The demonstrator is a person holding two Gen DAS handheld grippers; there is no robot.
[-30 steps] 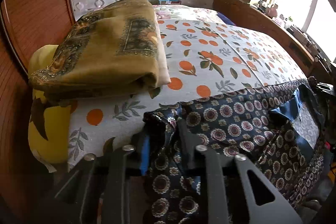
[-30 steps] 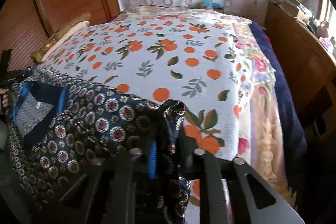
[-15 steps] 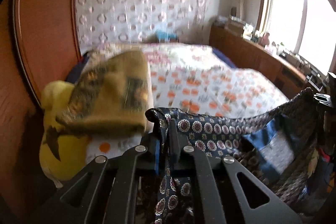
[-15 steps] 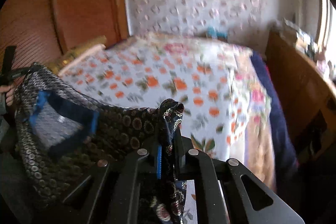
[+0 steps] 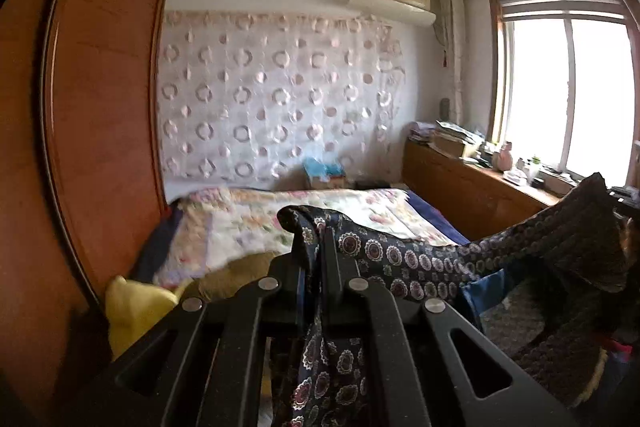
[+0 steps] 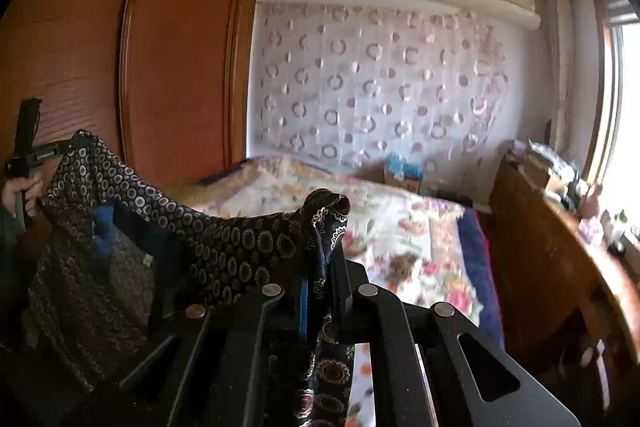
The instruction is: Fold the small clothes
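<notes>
aloft, a dark patterned garment (image 5: 420,259) hangs stretched above the floral bed (image 5: 256,223), one corner clamped in the left tool (image 5: 314,255), the other in the right tool (image 6: 322,255). behind stand a wooden wardrobe (image 6: 160,59) and a circle-print curtain (image 5: 272,99).

daylight from window (image 5: 560,91) | glare blown-out | fisheye-bent edges | bed (image 6: 400,227) blurred

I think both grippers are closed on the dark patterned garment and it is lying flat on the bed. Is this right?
Not quite. The left gripper and the right gripper are closed on the dark patterned garment, but it is not lying flat on the bed. It hangs in the air, stretched between them, as both wrist views show.
</notes>
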